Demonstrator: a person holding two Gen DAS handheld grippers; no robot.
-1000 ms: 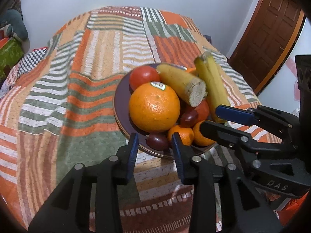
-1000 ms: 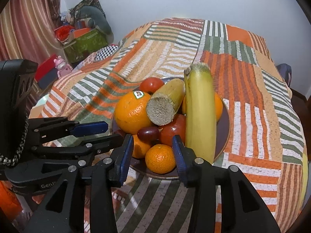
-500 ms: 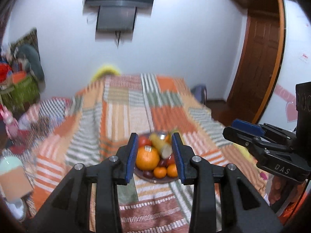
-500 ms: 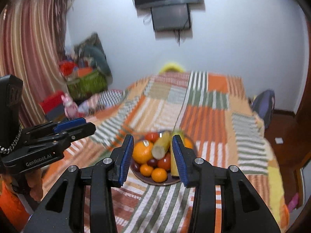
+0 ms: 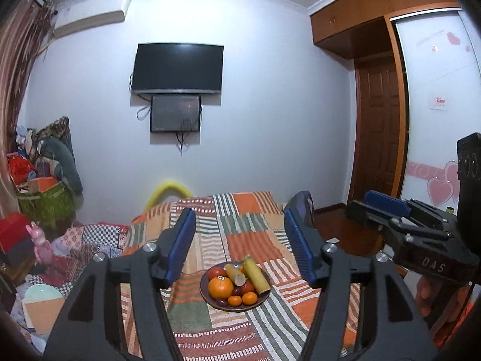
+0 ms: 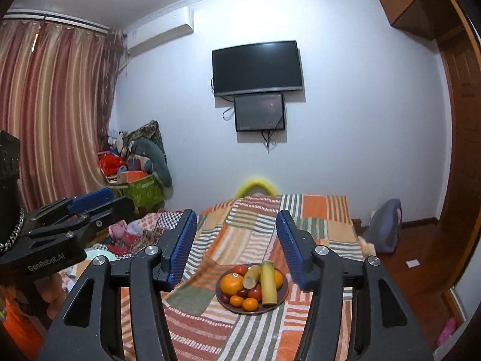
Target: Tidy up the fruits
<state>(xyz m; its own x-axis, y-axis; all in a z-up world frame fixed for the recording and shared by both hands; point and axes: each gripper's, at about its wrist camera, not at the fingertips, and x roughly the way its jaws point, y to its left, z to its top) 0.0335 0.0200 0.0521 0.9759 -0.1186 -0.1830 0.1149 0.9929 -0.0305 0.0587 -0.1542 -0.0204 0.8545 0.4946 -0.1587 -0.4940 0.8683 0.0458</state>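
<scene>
Two grippers hang above a bed, both holding nothing. From the left wrist, the left gripper (image 5: 240, 246) has its jaws spread wide, and between the blue pads lies the patchwork bedspread (image 5: 249, 240) with a dark plate (image 5: 205, 294) of fruit set well ahead of the fingertips. On the plate sit a large orange (image 5: 220, 287), a tomato (image 5: 217, 272), a cut yellowish stalk (image 5: 235, 273), a banana (image 5: 255, 276), two small mandarins (image 5: 242, 300) and some dark red fruits at the near rim. The right gripper (image 5: 365, 207) shows at the right edge, apart from the plate; its jaws look only narrowly parted from this angle. A television (image 5: 178, 68) hangs on the far wall. From the right wrist, the right gripper (image 6: 236, 245) also stands with jaws wide, the plate (image 6: 284, 294) lying on the bedspread (image 6: 255, 225) between and beyond them, untouched. The orange (image 6: 231, 284), stalk (image 6: 251, 276) and banana (image 6: 268, 284) crowd its middle. The left gripper (image 6: 99, 201) shows at the left edge, beside striped curtains (image 6: 51, 105).
</scene>
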